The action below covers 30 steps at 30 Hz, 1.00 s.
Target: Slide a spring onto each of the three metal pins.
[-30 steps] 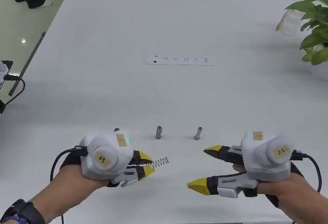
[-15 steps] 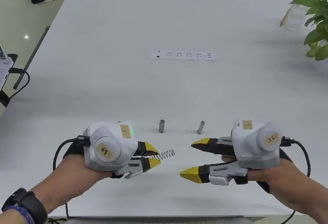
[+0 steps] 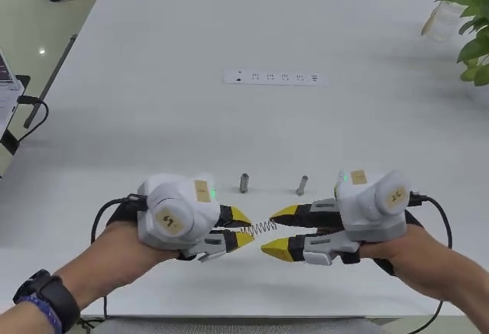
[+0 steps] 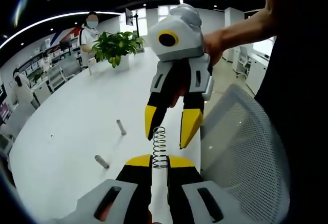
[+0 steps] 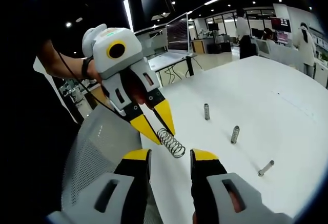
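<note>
Left tongs [image 3: 246, 227] pinch the spring [image 3: 262, 228], its free end between parted right tongs [image 3: 270, 231].

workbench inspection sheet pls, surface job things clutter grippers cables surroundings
surface: white table, no marks seen
job's things: spring held off the table; middle pin wears a spring; right pin bare; far pin too small to tell
clutter: power strip
grippers: left gripper shut on spring; right gripper open, jaws either side of its free end
cables: left lead and right lead, black, trailing from the grippers
surroundings: plant, mesh chair
</note>
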### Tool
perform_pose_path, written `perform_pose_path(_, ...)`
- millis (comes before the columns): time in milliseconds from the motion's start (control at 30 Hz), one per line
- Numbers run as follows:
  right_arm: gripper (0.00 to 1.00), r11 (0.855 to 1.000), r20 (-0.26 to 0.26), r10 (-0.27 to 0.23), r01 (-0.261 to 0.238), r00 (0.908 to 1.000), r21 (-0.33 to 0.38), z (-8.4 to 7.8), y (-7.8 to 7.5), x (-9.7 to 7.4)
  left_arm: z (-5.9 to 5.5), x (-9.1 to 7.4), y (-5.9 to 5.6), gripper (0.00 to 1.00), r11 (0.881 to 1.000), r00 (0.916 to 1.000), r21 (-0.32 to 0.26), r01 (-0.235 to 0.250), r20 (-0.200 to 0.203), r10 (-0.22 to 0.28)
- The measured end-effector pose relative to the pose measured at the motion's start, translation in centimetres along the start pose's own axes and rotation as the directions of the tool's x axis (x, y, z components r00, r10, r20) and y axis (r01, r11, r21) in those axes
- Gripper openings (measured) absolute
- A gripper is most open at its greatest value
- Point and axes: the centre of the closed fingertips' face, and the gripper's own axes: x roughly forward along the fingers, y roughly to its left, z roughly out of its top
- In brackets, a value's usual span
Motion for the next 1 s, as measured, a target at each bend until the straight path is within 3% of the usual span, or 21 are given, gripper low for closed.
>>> perform_pose_path(400,0.11,0.999,0.036,0.009,-0.011,0.9993,0.036,0.4,0.0,-0.5,-0.2,0.5,-0.5,0.02,0.999,0.9995,0.039,0.022,-0.023,-0.021)
perform_pose_path(733,0.10,0.999,0.023,0.018,-0.020,0.9996,0.051,-0.1,0.3,-0.8,-0.2,1.2,-1.1,0.02,0.997,0.9985,0.069,0.039,-0.041,-0.036)
perform_pose_path(1000,0.09,1.000,-0.005,0.015,-0.015,0.9999,0.016,0.8,0.4,-0.9,0.0,2.1,-0.8,0.02,0.996,0.9985,0.080,0.035,-0.044,-0.032)
